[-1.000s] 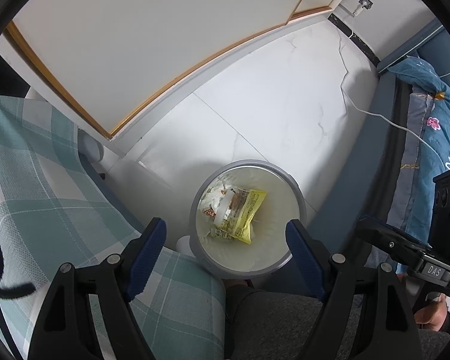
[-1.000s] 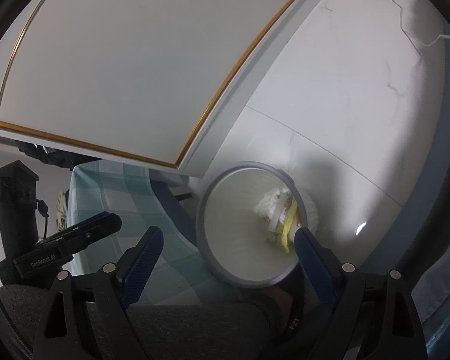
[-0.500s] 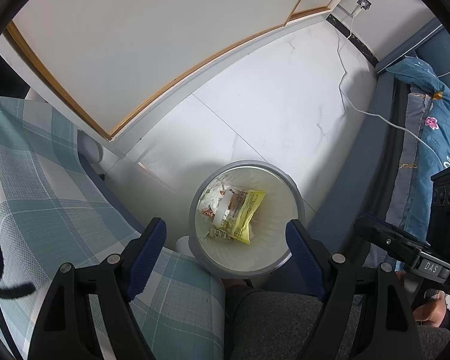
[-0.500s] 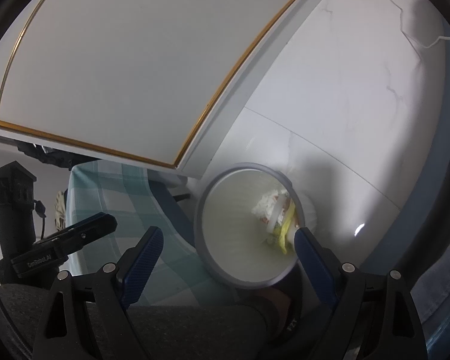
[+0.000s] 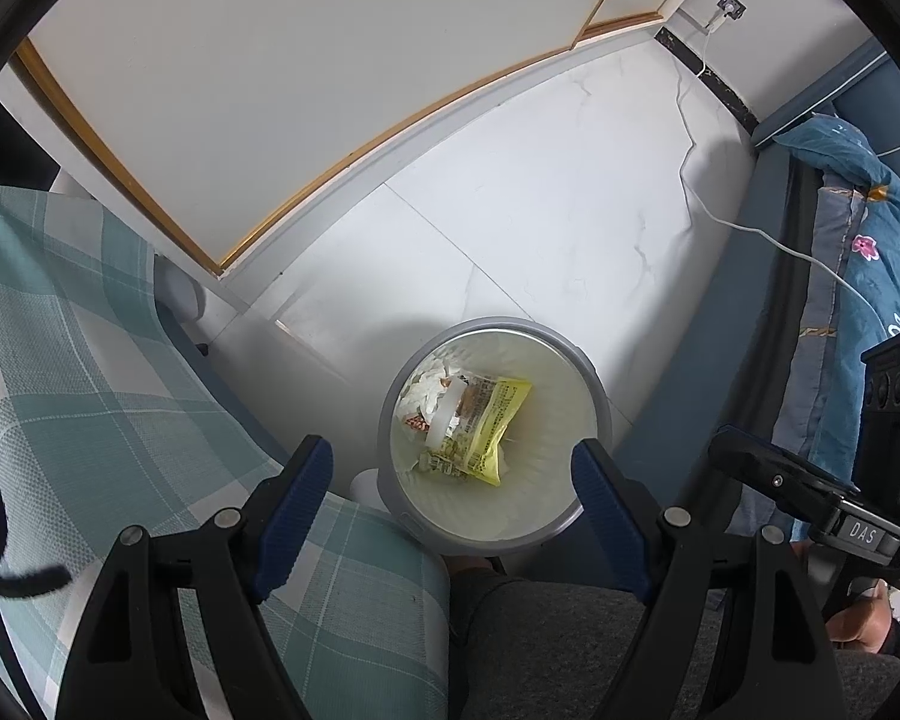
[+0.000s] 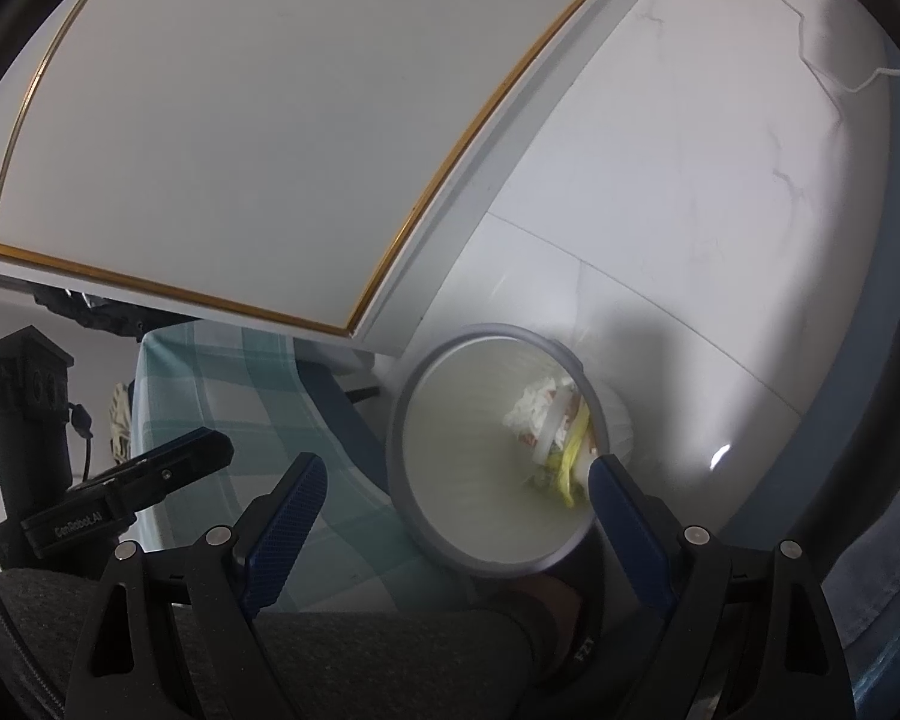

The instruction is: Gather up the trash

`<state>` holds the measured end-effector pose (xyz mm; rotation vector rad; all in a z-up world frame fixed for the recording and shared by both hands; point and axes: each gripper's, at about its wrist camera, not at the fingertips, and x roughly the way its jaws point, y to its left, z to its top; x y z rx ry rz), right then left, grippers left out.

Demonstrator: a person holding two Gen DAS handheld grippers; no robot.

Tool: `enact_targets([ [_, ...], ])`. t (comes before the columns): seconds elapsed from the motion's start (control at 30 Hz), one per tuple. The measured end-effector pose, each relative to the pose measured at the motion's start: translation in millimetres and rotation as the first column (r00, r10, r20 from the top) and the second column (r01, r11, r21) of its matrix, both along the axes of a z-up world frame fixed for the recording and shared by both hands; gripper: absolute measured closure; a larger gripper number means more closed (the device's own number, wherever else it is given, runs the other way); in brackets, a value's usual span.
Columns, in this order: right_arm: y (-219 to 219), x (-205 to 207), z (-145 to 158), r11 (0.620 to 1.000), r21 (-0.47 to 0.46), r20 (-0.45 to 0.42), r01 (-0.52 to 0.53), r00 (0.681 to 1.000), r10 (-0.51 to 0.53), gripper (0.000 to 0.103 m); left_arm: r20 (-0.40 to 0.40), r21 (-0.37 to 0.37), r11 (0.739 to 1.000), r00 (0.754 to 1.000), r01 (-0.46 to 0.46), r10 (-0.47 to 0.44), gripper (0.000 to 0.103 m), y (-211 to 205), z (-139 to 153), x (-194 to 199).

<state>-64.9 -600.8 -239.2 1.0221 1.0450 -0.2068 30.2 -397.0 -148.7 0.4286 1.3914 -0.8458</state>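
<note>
A round grey-rimmed trash bin [image 5: 594,372] with a white liner stands on the floor below me. Inside lie a yellow snack wrapper [image 5: 495,420], crumpled white paper [image 5: 423,387] and a white strip. My left gripper [image 5: 453,480] is open and empty, held high above the bin. My right gripper [image 6: 456,501] is open and empty too, above the bin [image 6: 417,516], where the wrapper [image 6: 570,456] and paper [image 6: 534,405] show at the bottom. Each gripper shows at the edge of the other's view.
A table with a green checked cloth [image 5: 78,372] stands left of the bin. A blue bed frame with blue floral bedding [image 5: 858,252] is on the right. A white cable [image 5: 726,216] runs across the white tiled floor. White gold-trimmed wardrobe doors [image 5: 306,72] stand behind.
Both grippers have drifted slightly; the bin sits a little lower and more to the left in the right wrist view. Both stay open and empty.
</note>
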Motion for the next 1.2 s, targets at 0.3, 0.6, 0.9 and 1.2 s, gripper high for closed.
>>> enact_targets([
  [0.3,1.4,-0.1,-2.7,1.0,-0.004,-0.007,0.004,1.0,-0.004,0.014,-0.003,0.0,1.0,1.0,-0.002,0.002,0.024,0.6,0.7,-0.7],
  [0.6,-0.7,-1.3,4.6,1.0,-0.022,0.0,0.012,1.0,-0.012,0.013,-0.001,0.002,1.0,1.0,-0.014,0.014,0.024,3.2,2.9,-1.1],
  [0.9,-4.8,-6.2,7.4,0.999,-0.032,-0.007,0.026,1.0,-0.026,0.013,0.011,-0.003,1.0,1.0,0.001,-0.001,0.024,3.8,6.4,-2.9],
  [1.2,-4.6,-9.4,11.3,0.999,-0.042,-0.01,0.033,0.999,-0.033,0.013,0.007,-0.001,1.0,1.0,-0.019,0.019,0.024,5.3,7.5,-2.2],
])
